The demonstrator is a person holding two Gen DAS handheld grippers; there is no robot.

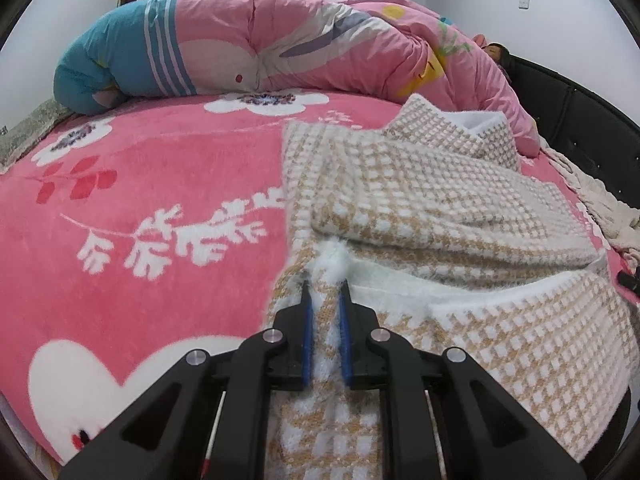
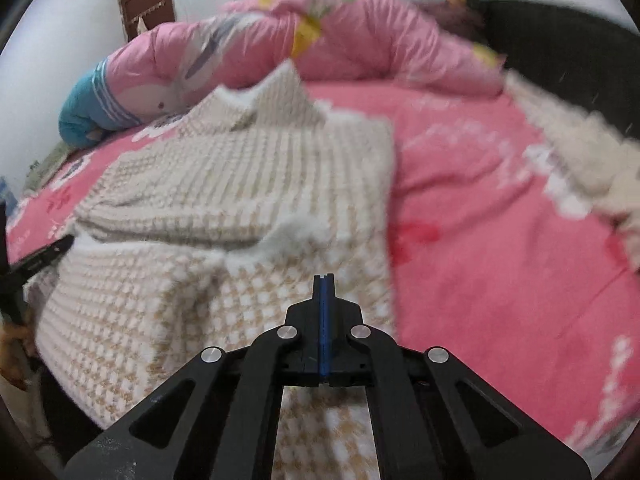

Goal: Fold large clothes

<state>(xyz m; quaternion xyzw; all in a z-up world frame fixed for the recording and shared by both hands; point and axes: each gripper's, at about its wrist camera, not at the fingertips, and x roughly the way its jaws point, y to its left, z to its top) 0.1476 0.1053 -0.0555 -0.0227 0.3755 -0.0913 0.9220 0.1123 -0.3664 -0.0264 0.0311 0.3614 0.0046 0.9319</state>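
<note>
Left wrist view, garment: a tan-and-white checked knit coat (image 1: 432, 208) lies spread on the pink floral blanket (image 1: 140, 208) of the bed, collar toward the far side, its near hem hanging off the bed edge toward the camera; flat placement suits folding
Left wrist view, left gripper (image 1: 325, 292): clenched on a strip of the knit near the fluffy white trim (image 1: 332, 256); the cloth runs between the blue pads, so the near-closed jaws are a pinch and not an empty close; probably holding the front edge to carry it across
Left wrist view, surroundings: a pink quilt (image 1: 288, 40) is bunched along the far side, leaving the middle of the bed free for the work
Right wrist view, right gripper (image 2: 324, 280): pads pressed together with nothing between them; it hovers above the coat's (image 2: 248, 168) lower part, holding no cloth; the picture is blurred
Right wrist view, coat: one side looks already turned over the body, a raised fold with white trim (image 2: 296, 232) at its edge
Judgement: the right gripper likely needs to open and take a matching edge
</note>
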